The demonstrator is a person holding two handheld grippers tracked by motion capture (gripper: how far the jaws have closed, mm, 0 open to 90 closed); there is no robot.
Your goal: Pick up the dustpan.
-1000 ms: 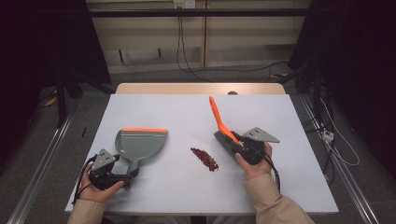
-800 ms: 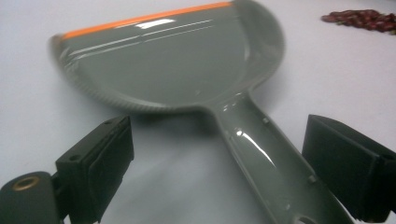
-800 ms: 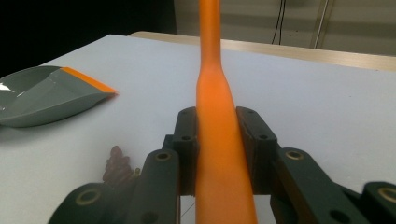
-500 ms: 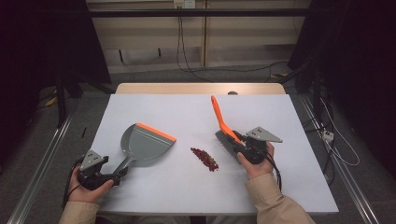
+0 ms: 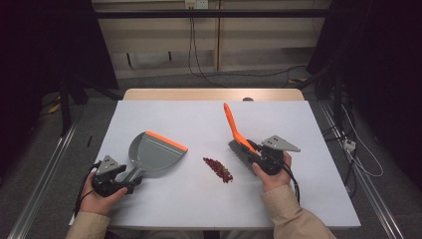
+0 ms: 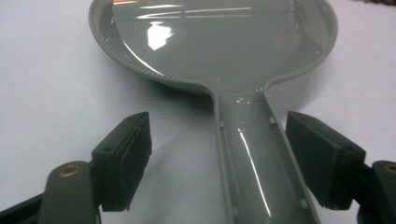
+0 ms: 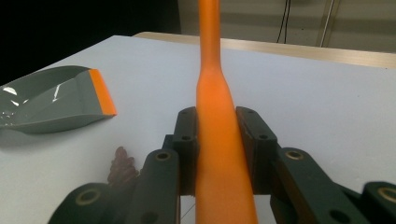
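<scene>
A grey dustpan with an orange lip lies flat at the table's left, its lip facing a small pile of red bits. My left gripper is open, and the dustpan's handle lies between the two jaws, which stand apart from it. The pan's bowl lies just ahead of the jaws. My right gripper is shut on the orange handle of a brush, which tilts up and away. Its dark bristles rest on the table right of the pile. The pile and the dustpan show to the left.
The white table top has free room at the back and front. Its wooden far edge meets a floor with trailing cables. Dark curtains and stands flank both sides.
The left hand drew back toward the front left, and the dustpan swung so that its orange lip now faces right toward the pile. The right hand and brush barely moved.
</scene>
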